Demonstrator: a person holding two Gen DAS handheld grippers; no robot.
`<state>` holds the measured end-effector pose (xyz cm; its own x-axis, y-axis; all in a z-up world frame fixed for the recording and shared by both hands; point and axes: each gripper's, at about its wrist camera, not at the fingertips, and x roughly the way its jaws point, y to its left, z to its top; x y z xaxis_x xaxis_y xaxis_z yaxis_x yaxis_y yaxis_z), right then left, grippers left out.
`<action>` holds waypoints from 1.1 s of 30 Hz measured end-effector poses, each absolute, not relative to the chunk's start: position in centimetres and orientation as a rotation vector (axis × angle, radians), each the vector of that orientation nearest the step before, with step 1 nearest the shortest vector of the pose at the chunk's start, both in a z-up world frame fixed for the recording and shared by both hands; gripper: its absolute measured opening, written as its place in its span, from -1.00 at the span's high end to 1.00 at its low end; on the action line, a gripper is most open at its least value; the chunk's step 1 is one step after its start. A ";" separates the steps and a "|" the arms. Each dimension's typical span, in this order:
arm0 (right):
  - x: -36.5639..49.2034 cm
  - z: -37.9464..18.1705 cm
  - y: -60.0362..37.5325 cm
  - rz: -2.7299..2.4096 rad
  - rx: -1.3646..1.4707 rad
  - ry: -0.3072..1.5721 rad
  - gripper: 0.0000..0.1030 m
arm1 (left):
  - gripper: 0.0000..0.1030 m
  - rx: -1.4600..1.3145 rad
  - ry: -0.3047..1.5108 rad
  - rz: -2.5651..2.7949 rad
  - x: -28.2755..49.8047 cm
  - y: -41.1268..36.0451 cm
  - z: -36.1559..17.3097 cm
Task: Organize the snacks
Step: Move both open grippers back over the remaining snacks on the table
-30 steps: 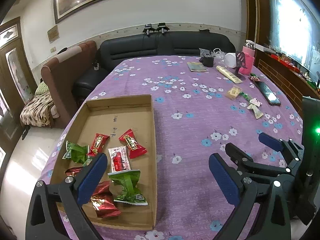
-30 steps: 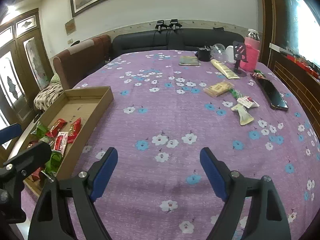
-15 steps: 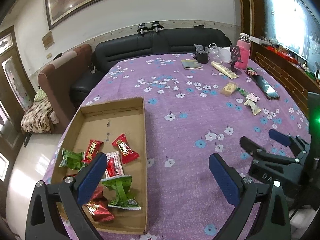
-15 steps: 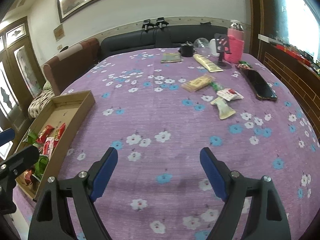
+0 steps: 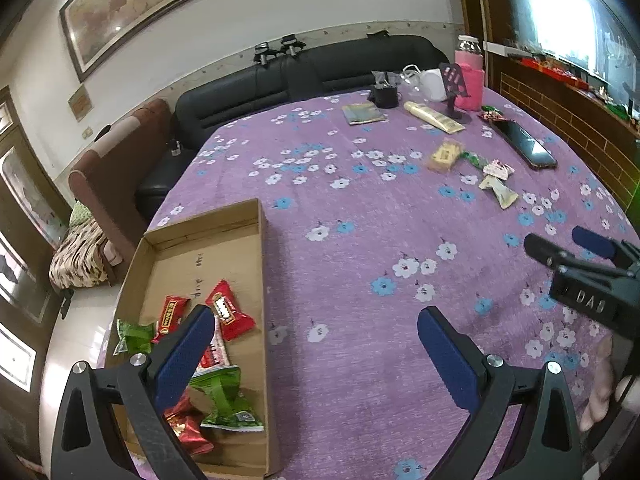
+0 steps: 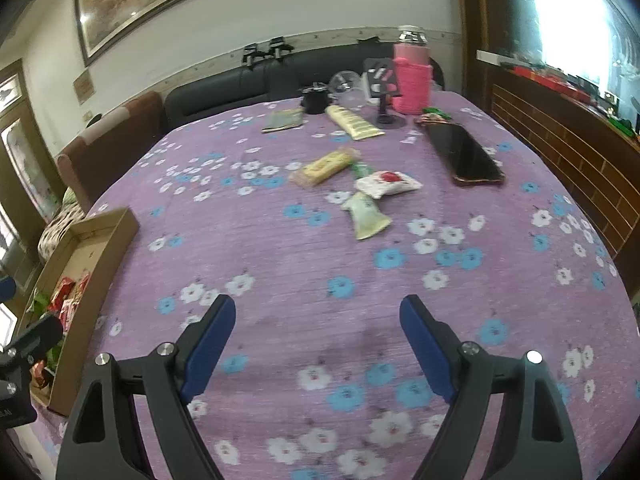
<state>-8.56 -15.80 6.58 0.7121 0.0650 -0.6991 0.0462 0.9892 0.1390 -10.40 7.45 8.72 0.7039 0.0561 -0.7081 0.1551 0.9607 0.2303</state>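
Note:
A cardboard tray (image 5: 262, 264) at the table's left edge holds several red and green snack packets (image 5: 230, 316). It also shows in the right wrist view (image 6: 120, 228). Loose snacks lie farther out on the purple cloth: a yellow bar (image 6: 326, 167), a white packet (image 6: 388, 184) and a pale green packet (image 6: 366, 220). My left gripper (image 5: 316, 340) is open and empty, beside the tray's right wall. My right gripper (image 6: 316, 330) is open and empty above the cloth, short of the loose snacks. It shows at the right in the left wrist view (image 5: 576, 248).
A black phone (image 6: 464, 154), a pink bottle (image 6: 412, 80), a phone stand (image 6: 384, 92), a cream tube (image 6: 352, 122) and a booklet (image 6: 284, 120) lie at the far side of the table. A black sofa (image 5: 320, 68) stands behind it.
Both grippers have moved forward and to the right over the table. The loose snacks are nearer in the right wrist view. Both stay open.

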 end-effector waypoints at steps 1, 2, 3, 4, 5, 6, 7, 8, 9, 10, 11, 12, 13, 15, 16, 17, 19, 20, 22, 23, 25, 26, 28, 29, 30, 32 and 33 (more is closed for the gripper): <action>-8.5 6.6 -16.3 0.000 0.154 0.779 -0.62 | -0.98 0.287 0.793 -0.060 -10.3 7.3 8.7; -8.5 6.6 -16.7 -0.008 0.157 0.778 -0.62 | -0.98 0.288 0.794 -0.062 -10.3 7.2 8.7; -8.5 6.7 -17.1 -0.013 0.160 0.778 -0.62 | -0.98 0.290 0.798 -0.066 -10.2 7.1 8.6; -8.4 6.7 -17.5 -0.019 0.163 0.778 -0.62 | -0.98 0.291 0.800 -0.067 -10.1 7.0 8.5; -8.3 6.7 -17.8 -0.024 0.163 0.777 -0.62 | -0.98 0.294 0.803 -0.068 -9.9 6.8 8.5; -8.2 6.8 -18.1 -0.030 0.162 0.776 -0.62 | -0.98 0.296 0.806 -0.070 -9.8 6.7 8.4; -8.1 6.8 -18.4 -0.036 0.160 0.776 -0.62 | -0.98 0.296 0.809 -0.071 -9.7 6.6 8.3; -8.0 6.8 -18.8 -0.042 0.160 0.775 -0.62 | -0.98 0.296 0.813 -0.071 -9.6 6.6 8.2; -7.9 6.9 -19.0 -0.044 0.160 0.774 -0.62 | -0.98 0.296 0.817 -0.072 -9.4 6.5 8.1; -7.8 7.0 -19.3 -0.049 0.159 0.773 -0.62 | -0.98 0.298 0.821 -0.072 -9.2 6.4 7.9; -7.7 7.0 -19.5 -0.052 0.158 0.773 -0.62 | -0.98 0.300 0.826 -0.073 -9.1 6.3 7.8; -7.5 7.1 -19.7 -0.055 0.157 0.774 -0.62 | -0.98 0.302 0.828 -0.074 -9.0 6.3 7.7; -7.3 7.1 -19.9 -0.057 0.156 0.774 -0.62 | -0.98 0.304 0.833 -0.075 -8.9 6.2 7.5; -6.9 7.2 -20.3 -0.060 0.156 0.776 -0.62 | -0.98 0.306 0.841 -0.081 -8.7 6.1 7.3; -6.7 7.2 -20.5 -0.058 0.158 0.779 -0.62 | -0.98 0.306 0.843 -0.085 -8.6 6.0 7.3; -6.4 7.2 -20.8 -0.054 0.163 0.782 -0.62 | -0.98 0.303 0.846 -0.089 -8.5 6.0 7.3; -5.8 7.4 -21.5 -0.056 0.173 0.788 -0.62 | -0.98 0.288 0.853 -0.106 -8.3 6.1 7.3; -5.4 7.4 -21.9 -0.060 0.176 0.790 -0.62 | -0.98 0.279 0.854 -0.117 -8.2 6.1 7.4; -4.5 7.6 -23.1 -0.077 0.182 0.796 -0.62 | -0.98 0.252 0.854 -0.149 -8.0 6.3 7.8; -4.2 7.7 -23.5 -0.084 0.184 0.798 -0.62 | -0.98 0.241 0.851 -0.161 -8.0 6.3 8.1; -3.1 7.9 -24.6 -0.097 0.196 0.804 -0.62 | -0.98 0.217 0.841 -0.185 -7.8 6.3 8.6; -2.6 7.9 -24.9 -0.098 0.204 0.809 -0.62 | -0.98 0.203 0.838 -0.195 -7.6 6.4 8.8; -1.1 7.6 -25.8 -0.088 0.259 0.834 -0.62 | -0.98 0.172 0.837 -0.210 -7.4 6.5 9.3; -0.6 7.5 -25.9 -0.074 0.285 0.843 -0.62 | -0.98 0.157 0.838 -0.216 -7.2 6.5 9.4; 0.1 7.4 -26.1 -0.058 0.318 0.855 -0.62 | -0.98 0.142 0.840 -0.223 -7.0 6.5 9.5; 1.5 6.9 -25.8 -0.033 0.351 0.880 -0.61 | -0.98 0.123 0.840 -0.236 -6.7 6.5 9.8; 1.9 6.7 -25.2 -0.022 0.342 0.888 -0.61 | -0.98 0.122 0.836 -0.240 -6.7 6.4 10.0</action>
